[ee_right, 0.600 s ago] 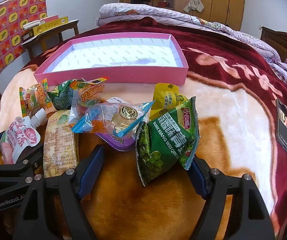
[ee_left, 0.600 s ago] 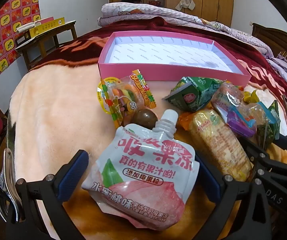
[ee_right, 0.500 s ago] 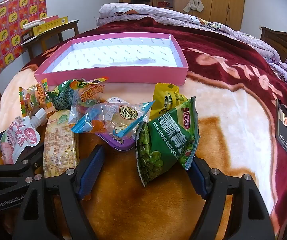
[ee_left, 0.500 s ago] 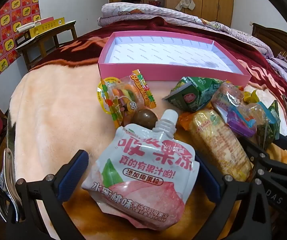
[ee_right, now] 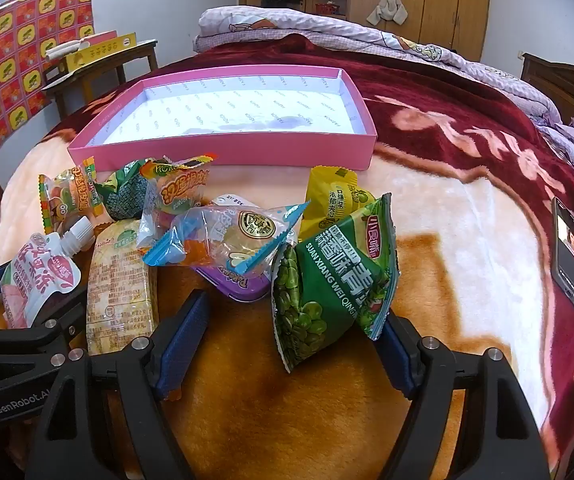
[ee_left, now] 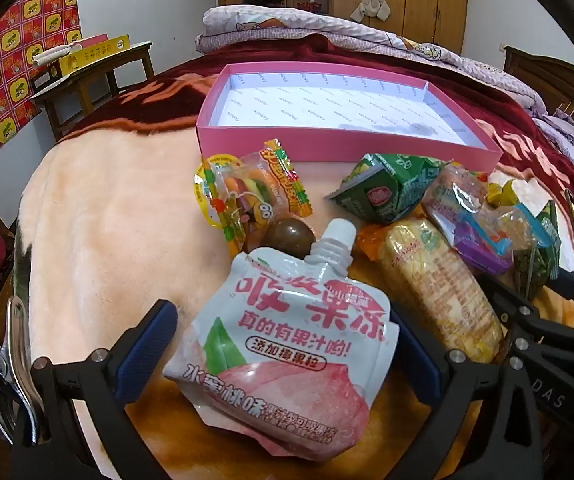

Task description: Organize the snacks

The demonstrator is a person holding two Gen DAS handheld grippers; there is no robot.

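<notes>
Snacks lie in a loose heap on a plush blanket (ee_right: 427, 208), on the near side of a shallow pink box (ee_right: 223, 152) with a white printed lining.

Left wrist view: left gripper (ee_left: 283, 346) low over the blanket, fingers spread wide on either side of a white peach jelly pouch (ee_left: 287, 344). Pouch lies flat, spout pointing far, toward the box. Blue pads stand close to its edges; contact cannot be judged. Not clamped.
- Just beyond the spout: a round brown ball (ee_left: 290, 234), touching a burger gummy packet (ee_left: 247, 196).
- Right of the pouch: a long yellow cracker pack (ee_left: 439, 284), lying lengthwise near to far.
- Beyond that: a green packet (ee_left: 387, 192), near the box front wall.

Right wrist view: right gripper (ee_right: 287, 332) also low, fingers wide apart. A green pea bag (ee_right: 327, 280) stands tilted between them, its lower right corner right at the right pad; left pad well apart from it. No grip.
- Behind the pea bag: a yellow packet (ee_right: 333, 192).
- Left of it: a clear candy bag with blue ends (ee_right: 227, 240) lying on top of a purple tin (ee_right: 243, 284).
- Far right on the blanket: a phone (ee_right: 569, 252), well apart from the heap.

Room: a wooden side table (ee_right: 103, 64) at far left with a yellow carton on top; a folded quilt (ee_right: 327, 28) far behind the box.
</notes>
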